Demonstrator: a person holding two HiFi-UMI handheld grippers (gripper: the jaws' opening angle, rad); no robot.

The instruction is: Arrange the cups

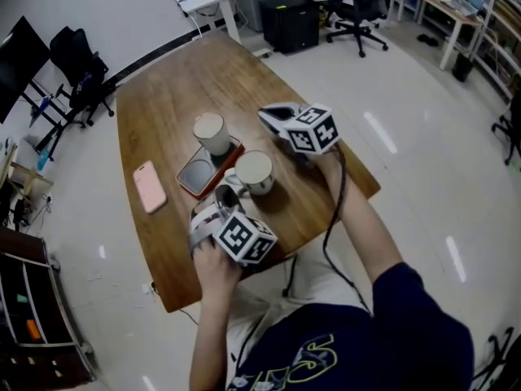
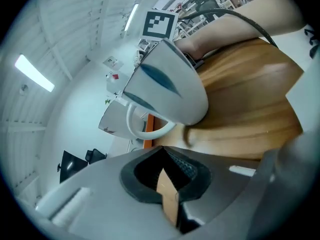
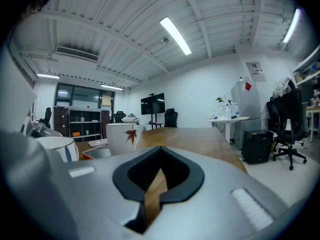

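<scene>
Right gripper view shows a leaf (image 3: 131,133) on the cup (image 3: 117,143), unseen overhead.

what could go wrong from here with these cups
The left gripper is shut just behind the handle of the near mug. Pushed forward like that, it would probably shove the mug against the tray instead of gripping it. The far cup stands close beyond and could get knocked too.
</scene>
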